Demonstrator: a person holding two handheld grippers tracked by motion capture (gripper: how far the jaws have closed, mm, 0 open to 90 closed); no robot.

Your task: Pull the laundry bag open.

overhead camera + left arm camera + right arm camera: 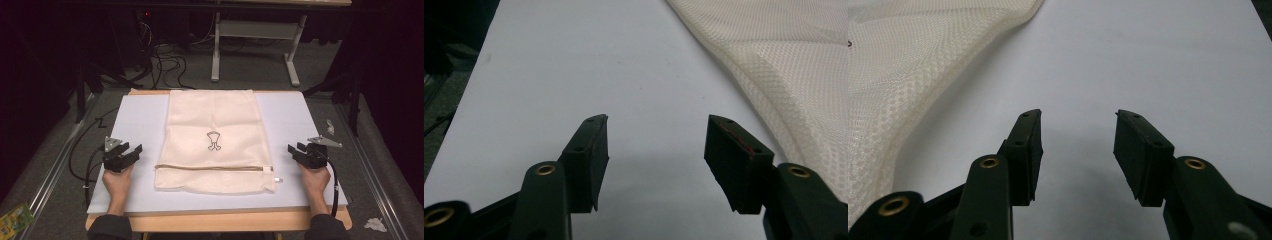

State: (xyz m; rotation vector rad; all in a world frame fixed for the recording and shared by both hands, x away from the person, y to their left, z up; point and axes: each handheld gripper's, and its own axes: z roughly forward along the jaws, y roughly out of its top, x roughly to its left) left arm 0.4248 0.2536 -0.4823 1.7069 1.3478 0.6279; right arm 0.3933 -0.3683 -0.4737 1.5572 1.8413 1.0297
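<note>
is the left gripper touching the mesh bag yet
Apart. In the high view the left gripper sits beside the mesh bag with bare white mat between them; its own view shows open jaws with only mat between.

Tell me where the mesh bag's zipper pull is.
In the high view, the zipper pull lies at the mesh bag's near right corner, left of the right claw.

- White mat (295,120): laid over wooden table (215,220), seen under both claws.
- Cables (165,62): strewn on floor, well beyond claws.
- Grey frame legs (216,50): seen further back.
</note>
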